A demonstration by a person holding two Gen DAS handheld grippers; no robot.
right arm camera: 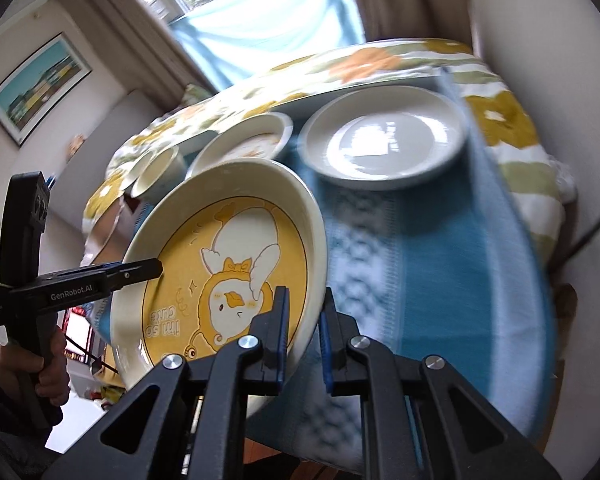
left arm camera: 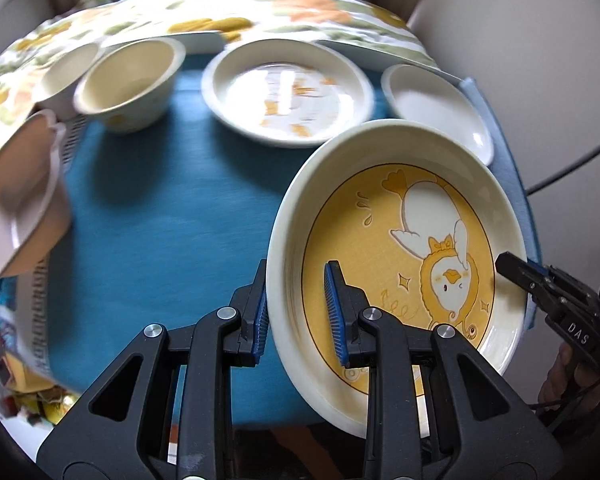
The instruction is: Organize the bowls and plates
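Note:
A cream plate with a yellow duck picture (left arm camera: 404,248) (right arm camera: 220,264) is held tilted above the blue cloth. My left gripper (left arm camera: 298,312) is shut on its left rim, one finger inside and one outside. My right gripper (right arm camera: 304,336) is shut on the opposite rim; it also shows in the left wrist view (left arm camera: 516,276). My left gripper shows in the right wrist view (right arm camera: 140,270). On the table beyond stand a patterned cream plate (left arm camera: 288,92), a plain white plate (left arm camera: 436,108) (right arm camera: 384,140), and a cream bowl (left arm camera: 128,84).
A pink square dish (left arm camera: 16,192) sits at the left. A second small bowl (left arm camera: 66,72) stands behind the cream bowl. The blue cloth (left arm camera: 160,216) lies on a flowered tablecloth (left arm camera: 284,8). A cable (left arm camera: 572,168) hangs at the right.

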